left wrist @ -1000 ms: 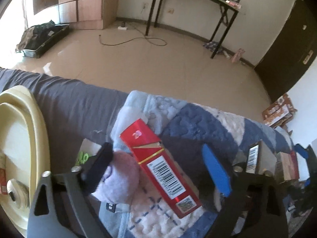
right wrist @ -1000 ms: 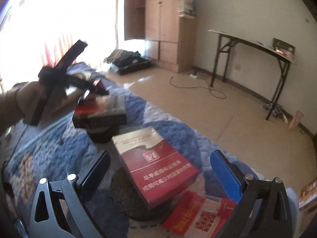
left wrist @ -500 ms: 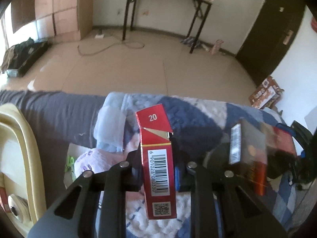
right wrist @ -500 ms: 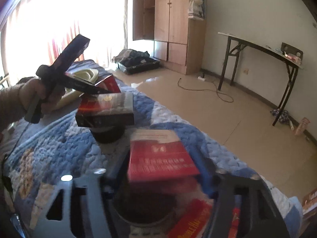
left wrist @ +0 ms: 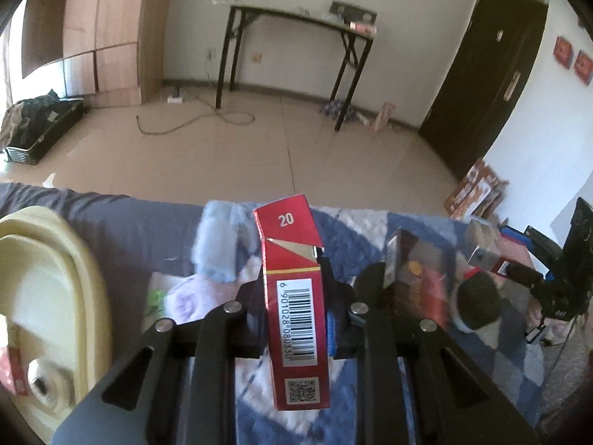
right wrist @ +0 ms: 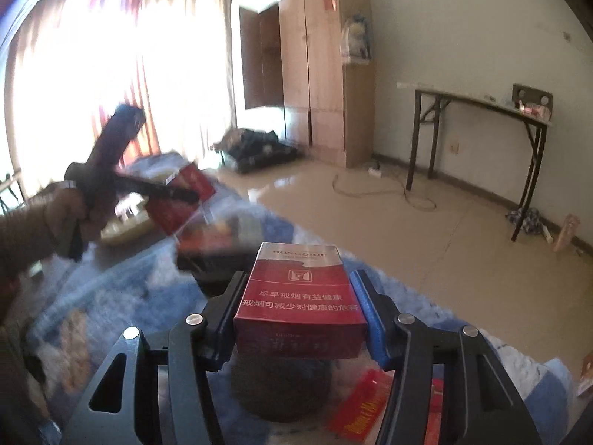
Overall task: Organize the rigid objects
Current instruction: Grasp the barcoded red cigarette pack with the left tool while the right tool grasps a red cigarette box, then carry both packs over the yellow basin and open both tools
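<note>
We note left gripper pads hidden behind narrow red pack; contact faces not visible to us. Pack's far side unseen. Right of these tongs, dark box blurred, print unreadable. Cream tub left of tongs cut by picture edge.

Right wrist view: beyond right gripper, left hand and its tool smeared by motion. Small print on front face of wide red pack too blurred to read. Dark round object beneath that pack mostly hidden; we cannot identify it. Red carton under right finger partly covered.
</note>
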A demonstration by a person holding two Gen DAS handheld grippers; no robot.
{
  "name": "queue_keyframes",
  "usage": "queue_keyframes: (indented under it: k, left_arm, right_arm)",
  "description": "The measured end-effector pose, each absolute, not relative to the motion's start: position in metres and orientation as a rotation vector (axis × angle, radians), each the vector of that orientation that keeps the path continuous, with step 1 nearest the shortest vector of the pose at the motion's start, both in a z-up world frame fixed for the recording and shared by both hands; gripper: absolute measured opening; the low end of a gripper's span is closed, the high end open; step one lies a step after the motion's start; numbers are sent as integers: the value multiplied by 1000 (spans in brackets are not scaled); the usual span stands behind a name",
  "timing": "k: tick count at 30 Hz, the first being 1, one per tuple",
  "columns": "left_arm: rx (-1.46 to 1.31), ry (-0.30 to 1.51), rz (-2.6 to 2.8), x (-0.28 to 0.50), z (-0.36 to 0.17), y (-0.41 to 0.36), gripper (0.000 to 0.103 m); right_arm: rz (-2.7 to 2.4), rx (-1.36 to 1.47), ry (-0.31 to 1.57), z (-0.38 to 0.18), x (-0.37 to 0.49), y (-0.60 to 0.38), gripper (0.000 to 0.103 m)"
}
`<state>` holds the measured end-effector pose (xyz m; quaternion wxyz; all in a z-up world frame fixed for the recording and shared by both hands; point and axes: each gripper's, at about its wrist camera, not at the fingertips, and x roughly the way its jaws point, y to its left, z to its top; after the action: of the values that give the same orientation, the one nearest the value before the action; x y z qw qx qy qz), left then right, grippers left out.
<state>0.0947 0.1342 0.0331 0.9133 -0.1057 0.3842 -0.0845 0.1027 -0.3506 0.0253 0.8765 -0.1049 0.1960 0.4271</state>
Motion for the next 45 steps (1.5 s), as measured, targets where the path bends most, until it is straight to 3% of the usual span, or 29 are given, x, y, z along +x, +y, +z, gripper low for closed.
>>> queue_keyframes:
  k: [4,10,18,23,27,28,30,31,32,34,40,45]
  left_arm:
    - [-290,691,-107,20,73,197,24]
    - [-299,644,151,-71,103,313,24]
    - [-417,726,227,-48,24,394,24]
    - [-445,810,219,-24,-19,403,24]
    - [-436,811,235,-24,-20,406,25]
    - [-435,806,249,-25,-20,406,27]
    - [-421,798,267,-25,-19,405,57]
    - [-424,791,267,-25,-17,404,81]
    - [-437,769,276,-29,-12,404,95]
    - [-445,698,273,-37,7,400,103]
    - [-310,640,139,-32,58,331,103]
    - [-205,733,-82,18,40,230,103]
  right_arm:
    - [981,-218,326,56,68,-320,55]
    - [1201,-246,309,74,45,-180,55]
    - [1228,-353,432,19,73,21,55]
    - [1216,-425,507,-7,75,80,55]
    - [1186,-501,538,-24,70,117,55]
    - [1176,-496,539,-28,73,120,56]
    - [1171,-496,543,-31,73,125,56]
    - [1174,-491,553,-29,72,126,60]
    - [1174,-464,548,-21,69,121,68]
    - [1187,-346,508,4,70,95,103]
    - [1044,-250,399,77,57,-35,103]
    - [750,-238,380,85,58,-187,103]
